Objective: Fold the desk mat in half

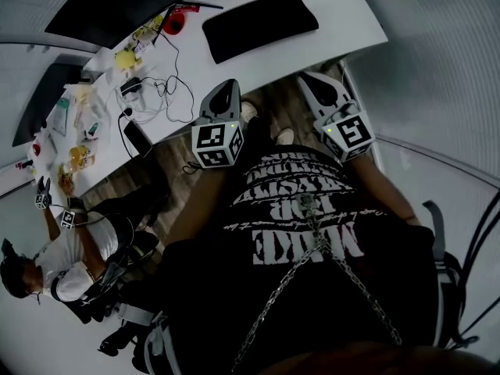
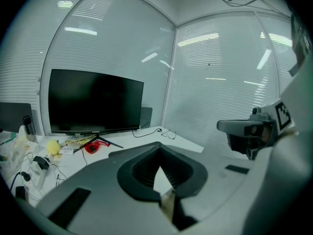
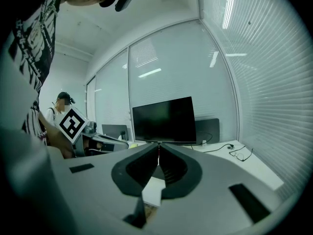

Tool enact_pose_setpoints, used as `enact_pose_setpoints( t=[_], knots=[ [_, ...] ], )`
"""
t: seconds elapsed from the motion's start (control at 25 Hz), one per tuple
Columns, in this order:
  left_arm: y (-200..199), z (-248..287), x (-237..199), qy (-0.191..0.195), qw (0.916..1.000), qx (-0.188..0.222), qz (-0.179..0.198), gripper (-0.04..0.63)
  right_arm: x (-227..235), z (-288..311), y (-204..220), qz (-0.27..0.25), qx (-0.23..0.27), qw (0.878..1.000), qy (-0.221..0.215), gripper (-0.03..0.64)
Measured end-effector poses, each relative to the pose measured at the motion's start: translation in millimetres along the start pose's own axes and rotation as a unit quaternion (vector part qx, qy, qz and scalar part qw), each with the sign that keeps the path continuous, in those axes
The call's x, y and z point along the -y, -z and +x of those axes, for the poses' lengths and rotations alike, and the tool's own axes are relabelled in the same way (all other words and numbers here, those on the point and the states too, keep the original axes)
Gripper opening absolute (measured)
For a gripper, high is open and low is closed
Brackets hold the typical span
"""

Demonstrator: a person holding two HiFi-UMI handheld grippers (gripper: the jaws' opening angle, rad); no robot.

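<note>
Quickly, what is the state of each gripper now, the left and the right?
Left gripper: tongs closed, holding nothing.
Right gripper: tongs closed, holding nothing.

"MAKE" on the black shirt (image 1: 306, 245)

Seen from above, a white counter (image 1: 344, 22) crosses the top of the frame. A dark desk mat (image 1: 260, 23) lies flat on it, with cables (image 1: 164, 92), a yellow object (image 1: 125, 58) and a red object (image 1: 173, 22) cluttered to its left. The left tool (image 1: 226, 91) and right tool (image 1: 312, 83), jaws together, point at the counter's near edge, held out from a black printed shirt (image 1: 305, 233), and another person (image 1: 62, 256) sits at lower left.
</note>
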State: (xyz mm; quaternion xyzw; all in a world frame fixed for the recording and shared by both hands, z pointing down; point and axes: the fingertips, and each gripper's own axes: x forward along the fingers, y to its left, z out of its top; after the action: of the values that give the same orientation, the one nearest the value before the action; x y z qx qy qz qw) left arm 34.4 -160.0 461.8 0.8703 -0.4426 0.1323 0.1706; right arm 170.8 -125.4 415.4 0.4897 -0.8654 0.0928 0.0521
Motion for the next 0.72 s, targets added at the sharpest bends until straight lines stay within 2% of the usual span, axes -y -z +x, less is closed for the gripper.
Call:
enact_pose_setpoints(
  t=[0.44, 0.72],
  knots=[
    [-2.0, 40.1, -21.3, 0.025, 0.9996, -0.011, -0.001, 0.008, 18.6, 36.7, 6.9, 0.006, -0.017, 1.000, 0.012, 0.002],
    [-34.9, 81.2, -44.0, 0.049, 0.9988, -0.003, 0.003, 0.008, 39.7, 71.1, -10.6, -0.004, -0.021, 0.999, 0.029, 0.002]
  ],
)
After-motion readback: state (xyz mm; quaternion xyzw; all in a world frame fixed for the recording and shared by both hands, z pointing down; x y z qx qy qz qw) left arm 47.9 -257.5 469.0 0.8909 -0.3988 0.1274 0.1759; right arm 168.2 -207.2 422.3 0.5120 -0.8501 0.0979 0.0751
